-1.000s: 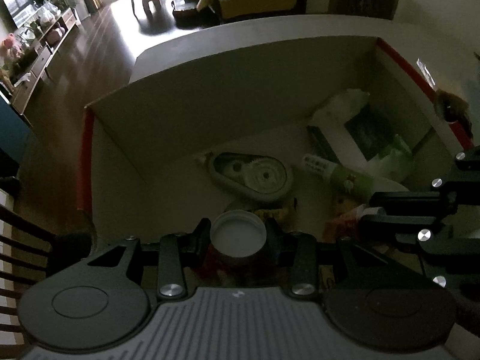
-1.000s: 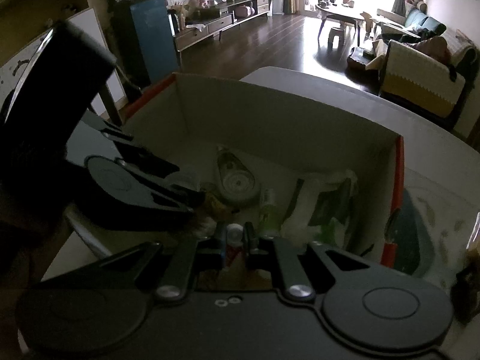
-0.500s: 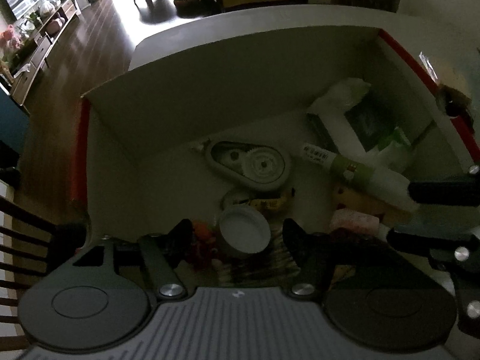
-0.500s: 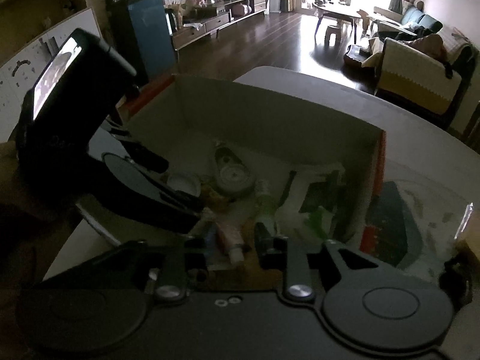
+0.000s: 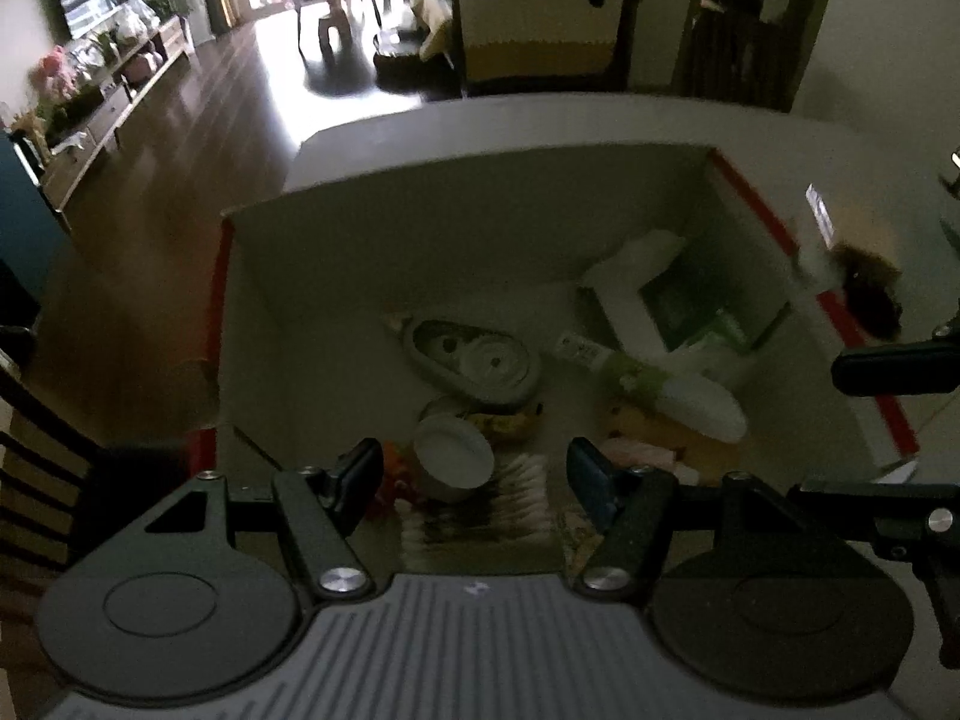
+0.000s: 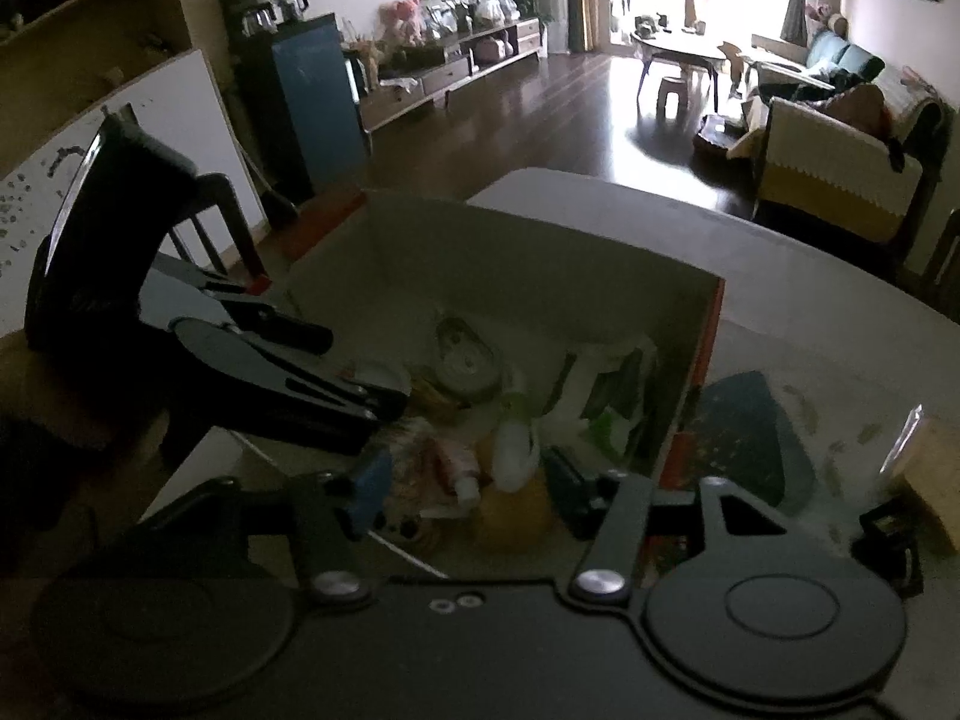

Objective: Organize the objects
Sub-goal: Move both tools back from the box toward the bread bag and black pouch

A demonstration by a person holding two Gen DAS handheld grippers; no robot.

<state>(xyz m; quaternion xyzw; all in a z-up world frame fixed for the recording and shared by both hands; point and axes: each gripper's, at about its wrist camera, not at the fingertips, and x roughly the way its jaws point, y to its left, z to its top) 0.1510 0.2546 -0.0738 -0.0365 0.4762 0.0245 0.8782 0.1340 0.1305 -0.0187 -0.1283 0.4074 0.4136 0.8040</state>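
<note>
Cardboard box (image 5: 456, 222) with red outer sides, on a pale table (image 6: 798, 294), open at the top. Left gripper (image 5: 474, 471) above the near edge of the box, fingers spread wide, nothing between them. White-lidded jar (image 5: 454, 457) lying on the box floor just below and between those fingers, not touched. Beside it a yellow item (image 5: 507, 423), too dim to identify. Correction tape dispenser (image 5: 480, 360) flat on the floor behind the jar. White-and-green tube (image 5: 666, 387) lying to the right, tissue pack (image 5: 678, 306) in the far right corner. Right gripper (image 6: 465, 489) also over the near edge, fingers well apart, empty; small pink tube (image 6: 459, 471) lying below the gap, clear of both fingers.
</note>
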